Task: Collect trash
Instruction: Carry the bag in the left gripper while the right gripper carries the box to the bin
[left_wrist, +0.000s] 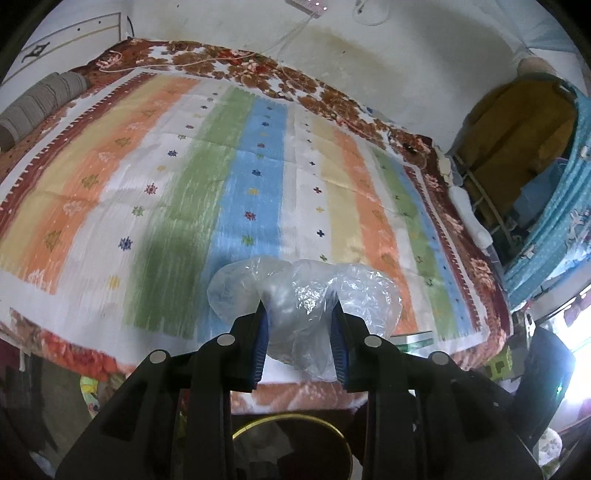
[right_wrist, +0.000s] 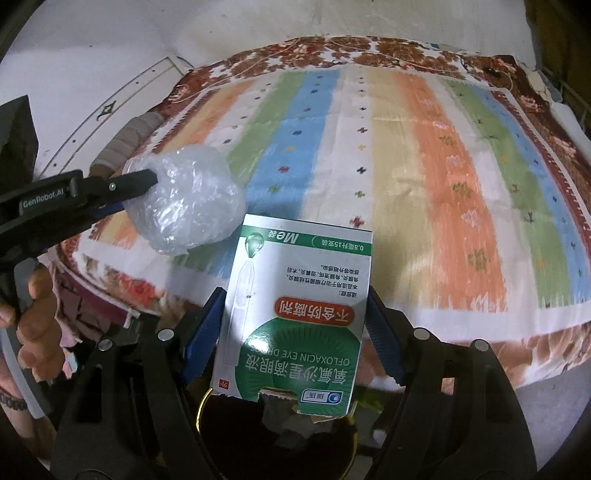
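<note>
My left gripper (left_wrist: 300, 314) is shut on a crumpled clear plastic bag (left_wrist: 306, 295) and holds it over the near edge of the bed. From the right wrist view the same gripper (right_wrist: 147, 184) and bag (right_wrist: 188, 203) show at the left. My right gripper (right_wrist: 293, 299) is shut on a white and green eye-drop box (right_wrist: 295, 314) with a torn lower edge. Both are held above a dark round bin with a gold rim (right_wrist: 207, 402), which also shows below the left gripper (left_wrist: 291, 421).
A striped blanket (left_wrist: 240, 177) covers the bed, over a brown floral cover (left_wrist: 258, 70). A grey bolster (left_wrist: 37, 107) lies at the far left. A blue curtain and shelf (left_wrist: 546, 192) stand at the right. The white wall (left_wrist: 369, 66) is behind the bed.
</note>
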